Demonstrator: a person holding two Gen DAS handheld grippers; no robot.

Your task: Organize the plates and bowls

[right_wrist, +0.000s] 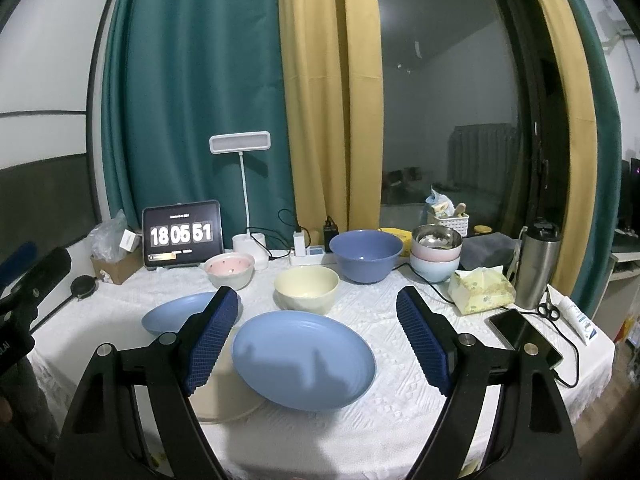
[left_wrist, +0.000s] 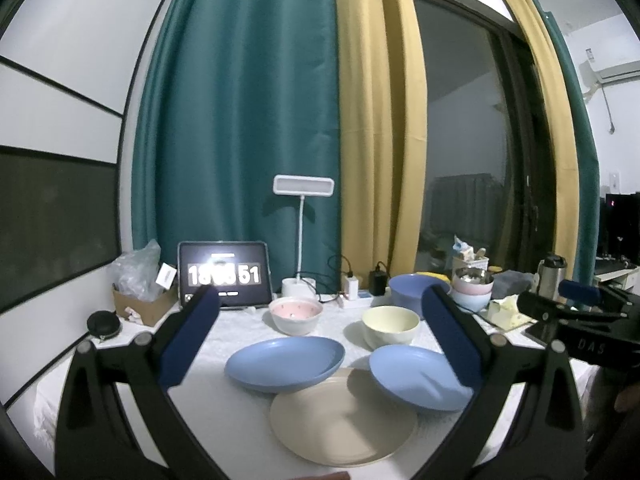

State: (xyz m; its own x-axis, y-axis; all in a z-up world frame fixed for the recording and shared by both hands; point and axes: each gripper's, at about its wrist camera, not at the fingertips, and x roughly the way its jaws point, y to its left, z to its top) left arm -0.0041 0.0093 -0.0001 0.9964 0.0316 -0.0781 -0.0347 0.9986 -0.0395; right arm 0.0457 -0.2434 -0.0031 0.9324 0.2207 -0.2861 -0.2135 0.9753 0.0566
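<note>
Three plates lie overlapping on the white tablecloth (right_wrist: 400,380): a beige plate (left_wrist: 340,420) at the front, a blue plate (left_wrist: 286,362) resting on its left rim, and another blue plate (left_wrist: 416,380) (right_wrist: 302,360) on its right rim. Behind them stand a pink-lined bowl (left_wrist: 295,314) (right_wrist: 230,268), a cream bowl (left_wrist: 390,326) (right_wrist: 306,290), a large blue bowl (right_wrist: 366,254) and a stack of bowls (right_wrist: 436,254). My left gripper (left_wrist: 320,312) hangs open above the plates. My right gripper (right_wrist: 318,320) is open too, over the right blue plate, holding nothing.
At the back stand a tablet clock (right_wrist: 182,234), a desk lamp (right_wrist: 240,144), chargers and a cardboard box (left_wrist: 140,300). On the right lie a tissue pack (right_wrist: 482,290), a steel flask (right_wrist: 538,264), a phone (right_wrist: 524,338), scissors and a tube. Curtains hang behind.
</note>
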